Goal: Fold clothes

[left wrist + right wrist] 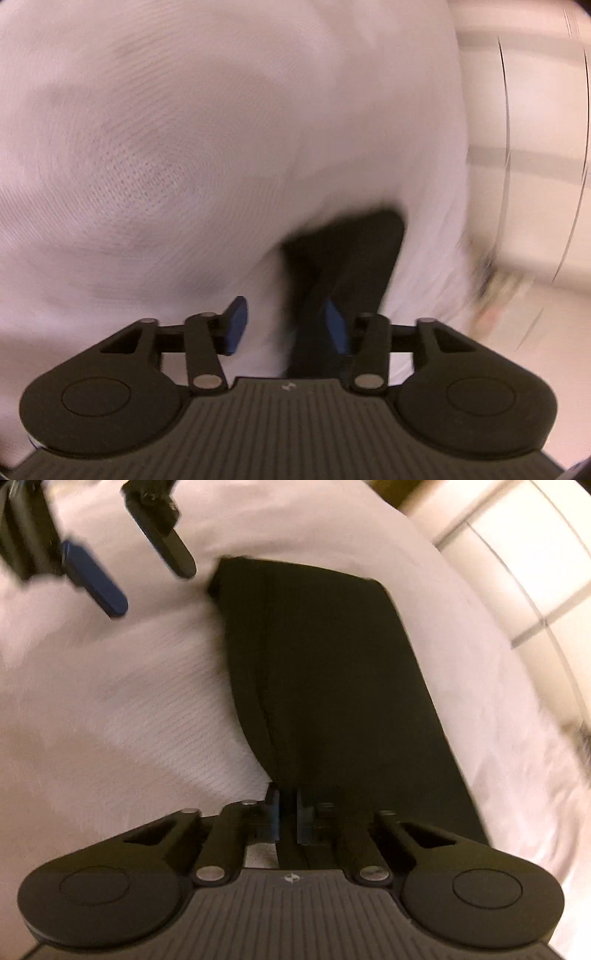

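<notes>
A black cloth [332, 672] lies as a long strip on white ribbed fabric [110, 709]. My right gripper [288, 812] is shut on the near end of the black cloth, its blue pads almost together with the cloth's edge pinched between them. My left gripper [151, 589] hangs at the upper left of the right wrist view, just left of the cloth's far corner. In the left wrist view my left gripper [286, 325] stands open with its blue pads [236, 325] well apart. The black cloth [347, 258] shows in the gap beside the right pad, and neither pad presses on it.
The white fabric [184, 147] fills most of both views and drops away at its right edge. Beyond that edge is a pale tiled surface [524, 565] with grey joints. The left wrist view is blurred.
</notes>
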### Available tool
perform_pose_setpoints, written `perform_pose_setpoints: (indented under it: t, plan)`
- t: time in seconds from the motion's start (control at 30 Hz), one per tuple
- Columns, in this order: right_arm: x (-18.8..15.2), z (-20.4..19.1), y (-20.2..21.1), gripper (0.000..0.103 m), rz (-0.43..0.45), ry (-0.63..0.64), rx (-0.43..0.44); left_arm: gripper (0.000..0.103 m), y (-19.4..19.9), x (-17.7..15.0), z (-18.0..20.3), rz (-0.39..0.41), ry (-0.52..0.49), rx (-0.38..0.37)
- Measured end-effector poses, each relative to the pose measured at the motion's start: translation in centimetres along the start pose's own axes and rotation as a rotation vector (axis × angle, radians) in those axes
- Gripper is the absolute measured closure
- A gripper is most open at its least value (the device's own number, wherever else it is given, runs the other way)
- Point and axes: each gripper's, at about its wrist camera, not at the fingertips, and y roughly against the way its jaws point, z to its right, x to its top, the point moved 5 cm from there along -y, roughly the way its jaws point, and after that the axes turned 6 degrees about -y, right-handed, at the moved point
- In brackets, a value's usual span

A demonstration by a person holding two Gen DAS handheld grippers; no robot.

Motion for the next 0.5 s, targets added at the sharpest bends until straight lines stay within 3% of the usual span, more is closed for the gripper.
perform_pose_setpoints:
  t: [0.1, 0.23, 0.3, 0.37, 0.4, 0.43, 0.5]
  plan:
    - [-0.1, 1.9, 0.4, 0.100, -0.003, -0.096, 0.045, 0.056, -1.5, 0.4, -0.9, 0.063, 0.132, -0.052]
    - [0.1, 3.1, 0.4, 0.100, -0.006, -0.139, 0.072, 0.045, -3.6, 0.3, -1.7, 0.101, 0.285, -0.134]
    - [0.1, 4.0, 1.0, 0.100, -0.007, -0.147, 0.079, 0.046, -4.7, 0.5, -1.7, 0.121, 0.340, -0.179]
    - [-0.1, 4.5, 0.8, 0.100, -0.005, -0.164, 0.085, 0.056, -5.8, 0.7, -1.3, 0.129, 0.371, -0.221]
    - [0.3, 4.3, 0.4, 0.100, -0.003, -0.171, 0.088, 0.075, -6.2, 0.8, -0.7, 0.122, 0.356, -0.229]
    - [0.5, 4.2, 0.0, 0.100, 0.000, -0.178, 0.090, 0.102, -6.2, 0.9, 0.2, 0.122, 0.322, -0.235]
    - [0.6, 4.8, 0.2, 0.100, 0.009, -0.195, 0.095, 0.102, -5.2, 1.2, 2.9, 0.155, 0.176, -0.225]
